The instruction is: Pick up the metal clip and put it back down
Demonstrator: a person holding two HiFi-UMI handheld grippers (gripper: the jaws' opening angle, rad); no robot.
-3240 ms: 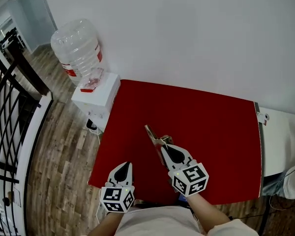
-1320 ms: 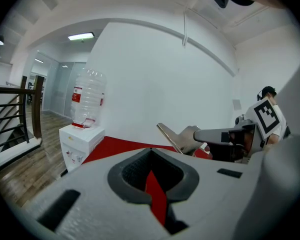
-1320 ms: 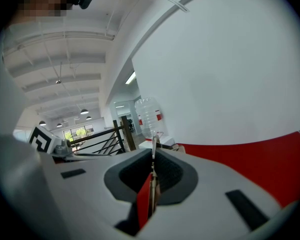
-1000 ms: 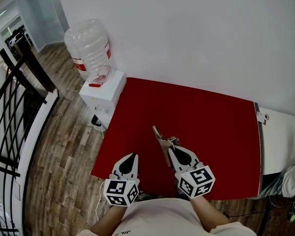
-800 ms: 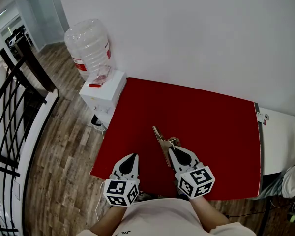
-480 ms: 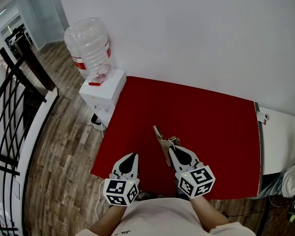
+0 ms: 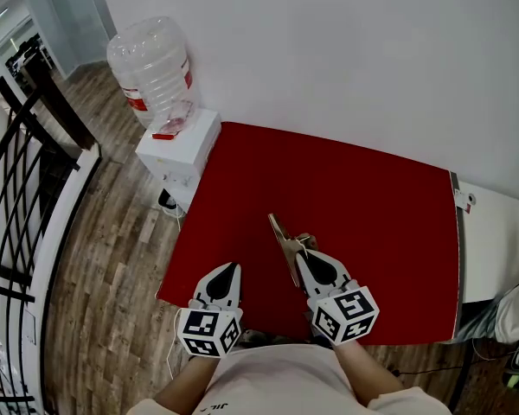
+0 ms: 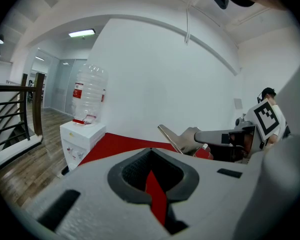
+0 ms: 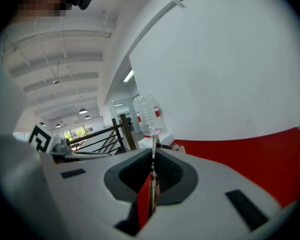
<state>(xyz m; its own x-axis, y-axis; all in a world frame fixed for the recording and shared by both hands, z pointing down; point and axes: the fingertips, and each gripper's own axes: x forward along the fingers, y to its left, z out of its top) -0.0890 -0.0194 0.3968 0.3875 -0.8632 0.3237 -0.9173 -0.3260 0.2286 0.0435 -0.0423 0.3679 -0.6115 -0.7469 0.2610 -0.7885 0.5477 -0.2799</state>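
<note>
You are gripping the metal clip (image 7: 283, 242) in your right tool (image 7: 304, 256), low and just right of centre in the head view. In the right gripper view the jaws are pressing together on the clip's thin edge, and its blade is running straight up from between them. The clip's long, flat blade is sticking out past the tips toward the upper left. It is lying over the near half of the red desk (image 7: 372, 206). In the left gripper view the clip is showing right of centre, with its blade rising against the white wall. Whether its lower end is touching the desk cannot be told.

Your left tool (image 7: 228, 271) is sitting at the lower left of the desk, near its front edge and well apart from the clip. Its jaws are meeting at the tips and are carrying nothing; only a sliver of red desk is showing through the hollow between the pads.

In the upper left of the head view, a clear water bottle (image 7: 151, 59) with a red label is standing neck-down on a white dispenser (image 7: 180, 150), which is standing just beside the desk's left corner. How much water the bottle is holding cannot be told. A dark railing (image 7: 17, 171) is running down the left edge over the wooden floor (image 7: 112, 258).
</note>
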